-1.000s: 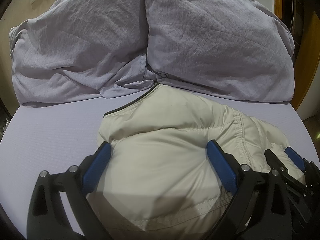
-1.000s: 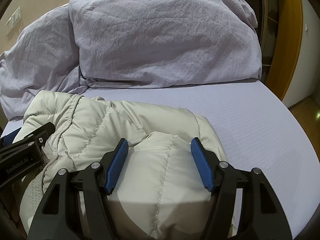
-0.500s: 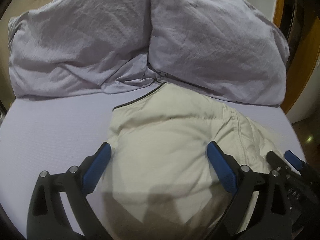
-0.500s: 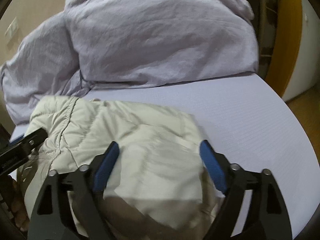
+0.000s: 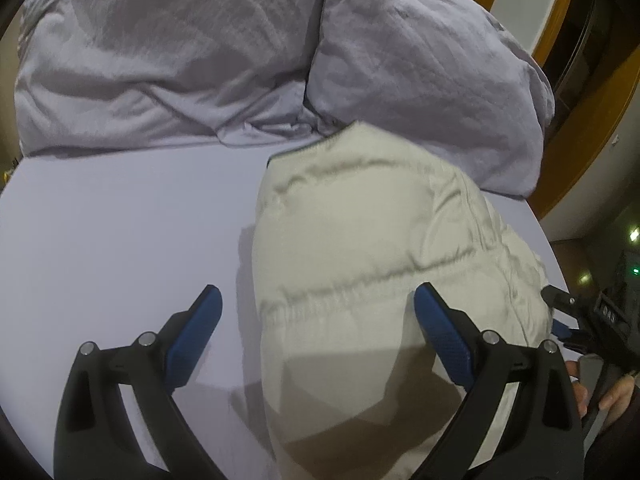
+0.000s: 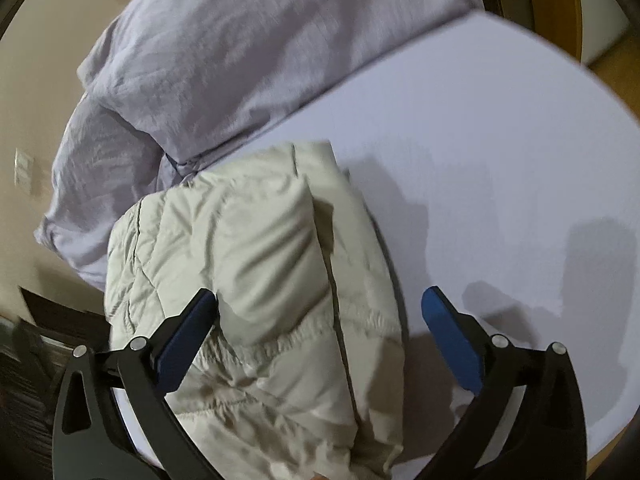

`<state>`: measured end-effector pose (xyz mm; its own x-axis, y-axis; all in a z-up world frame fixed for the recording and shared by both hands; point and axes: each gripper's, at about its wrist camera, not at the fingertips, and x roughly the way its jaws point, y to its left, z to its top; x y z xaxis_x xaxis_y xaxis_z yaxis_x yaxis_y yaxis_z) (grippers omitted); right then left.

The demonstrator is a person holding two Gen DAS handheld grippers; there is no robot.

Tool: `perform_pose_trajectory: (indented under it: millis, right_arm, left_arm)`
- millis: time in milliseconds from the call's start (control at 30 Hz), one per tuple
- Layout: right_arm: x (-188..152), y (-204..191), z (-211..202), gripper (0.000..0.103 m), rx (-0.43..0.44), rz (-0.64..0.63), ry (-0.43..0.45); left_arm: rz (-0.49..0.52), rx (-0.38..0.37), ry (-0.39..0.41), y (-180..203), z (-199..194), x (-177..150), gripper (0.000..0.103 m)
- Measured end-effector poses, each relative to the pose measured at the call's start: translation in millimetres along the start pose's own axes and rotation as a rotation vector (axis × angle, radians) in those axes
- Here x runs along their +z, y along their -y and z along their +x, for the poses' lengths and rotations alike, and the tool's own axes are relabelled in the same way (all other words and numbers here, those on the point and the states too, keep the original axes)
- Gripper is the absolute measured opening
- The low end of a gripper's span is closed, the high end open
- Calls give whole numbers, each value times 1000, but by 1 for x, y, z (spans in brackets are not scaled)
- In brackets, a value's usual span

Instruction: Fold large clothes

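A cream puffer jacket (image 5: 372,248) lies folded in a bundle on the lavender bed sheet (image 5: 120,220), its far end touching the pillows. My left gripper (image 5: 316,308) is open and empty above the jacket's near left edge. My right gripper (image 6: 320,312) is open and empty above the jacket (image 6: 248,264), which fills the left half of its view. The right gripper (image 5: 576,320) also shows at the right edge of the left wrist view, beside the jacket.
Two lavender pillows (image 5: 200,52) lie along the head of the bed. Bare sheet (image 6: 480,140) stretches to the right of the jacket. A wooden door frame (image 5: 592,120) stands at the right, and dark floor (image 6: 36,344) shows past the bed's left edge.
Both grippers have lifted off the jacket and pulled apart, the left one shifting left and the right one swinging right and tilting. The jacket stays on the bed.
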<state>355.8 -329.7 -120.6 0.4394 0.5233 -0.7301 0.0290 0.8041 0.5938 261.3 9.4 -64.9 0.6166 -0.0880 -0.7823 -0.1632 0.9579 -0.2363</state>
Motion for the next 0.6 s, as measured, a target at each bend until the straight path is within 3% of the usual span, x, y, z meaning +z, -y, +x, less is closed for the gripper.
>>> perform_pose_trajectory:
  millis: [300,600]
  right_arm:
    - [-3,8,23,102,86,96,-127]
    - [-7,12,42,102,197,172,-194]
  left_arm:
    - [-44,-42,-54,-7,9,-6,101]
    - [-187,-170,-114,-25,30,-7,101]
